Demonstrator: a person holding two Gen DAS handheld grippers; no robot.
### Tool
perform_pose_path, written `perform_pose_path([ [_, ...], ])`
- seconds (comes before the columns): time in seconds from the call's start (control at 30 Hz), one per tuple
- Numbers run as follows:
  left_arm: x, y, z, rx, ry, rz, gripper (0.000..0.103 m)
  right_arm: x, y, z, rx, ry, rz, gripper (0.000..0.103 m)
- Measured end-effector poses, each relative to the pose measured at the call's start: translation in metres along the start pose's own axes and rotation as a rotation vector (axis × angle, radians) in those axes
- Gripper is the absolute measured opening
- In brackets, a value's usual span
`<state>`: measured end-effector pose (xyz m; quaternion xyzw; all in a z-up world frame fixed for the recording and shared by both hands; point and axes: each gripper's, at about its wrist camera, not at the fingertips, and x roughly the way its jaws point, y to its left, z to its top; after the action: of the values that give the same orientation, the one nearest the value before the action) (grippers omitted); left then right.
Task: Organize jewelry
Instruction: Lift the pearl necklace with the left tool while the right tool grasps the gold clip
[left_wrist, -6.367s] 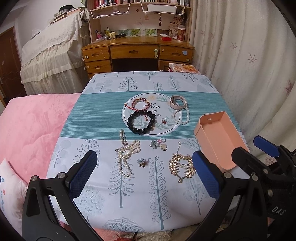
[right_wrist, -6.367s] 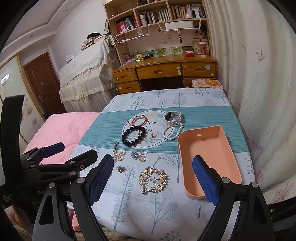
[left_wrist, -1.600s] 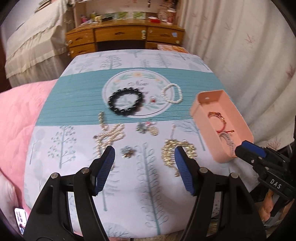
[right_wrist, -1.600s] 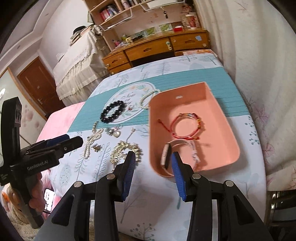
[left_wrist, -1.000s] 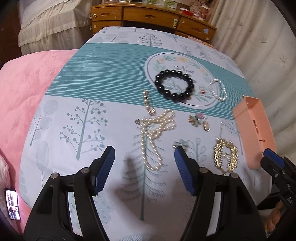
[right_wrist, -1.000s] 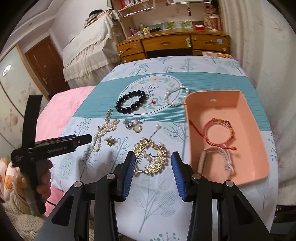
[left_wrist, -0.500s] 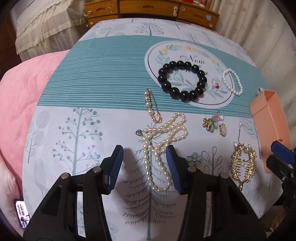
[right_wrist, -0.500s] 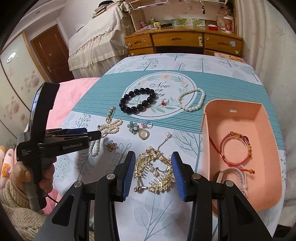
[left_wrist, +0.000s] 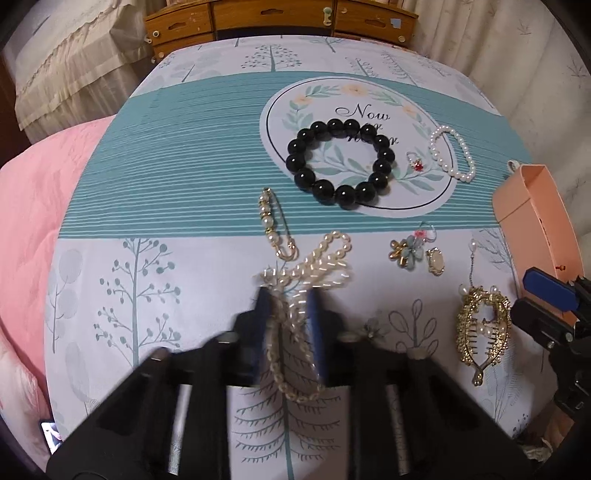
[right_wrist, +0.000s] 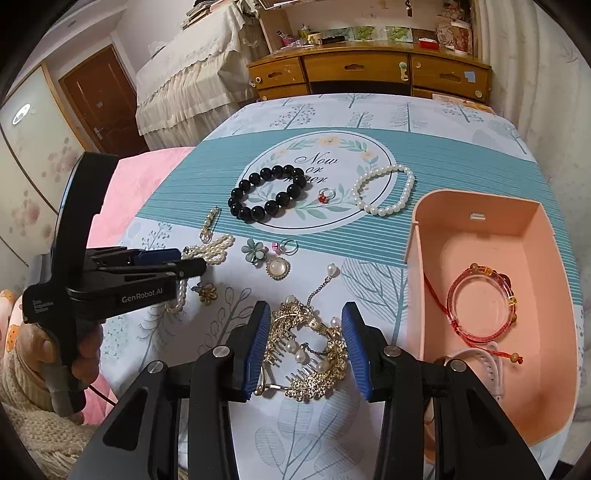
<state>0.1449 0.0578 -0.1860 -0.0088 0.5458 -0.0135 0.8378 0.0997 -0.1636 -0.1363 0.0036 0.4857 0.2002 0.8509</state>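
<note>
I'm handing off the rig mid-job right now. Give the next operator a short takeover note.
Left gripper: jaws just closed around the long pearl necklace; confirm grip before lifting.
Right gripper: open, straddling the gold hair comb, not clamped.
Done: red string bracelet and white band lie in the pink tray.
Left on the cloth: black bead bracelet, pearl bracelet, ring, pearl pin, small charms.

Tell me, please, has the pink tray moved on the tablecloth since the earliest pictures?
Yes. The pink tray now sits nearer the printed circle, beside the white pearl bracelet.
</note>
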Motion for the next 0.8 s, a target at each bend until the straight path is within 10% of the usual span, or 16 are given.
perform_pose_path([
  [0.8,-0.098,0.036,-0.019,-0.072,-0.261,-0.080,0.006,0.005,0.019,0.003,-0.058,0.034,-0.018,0.041],
])
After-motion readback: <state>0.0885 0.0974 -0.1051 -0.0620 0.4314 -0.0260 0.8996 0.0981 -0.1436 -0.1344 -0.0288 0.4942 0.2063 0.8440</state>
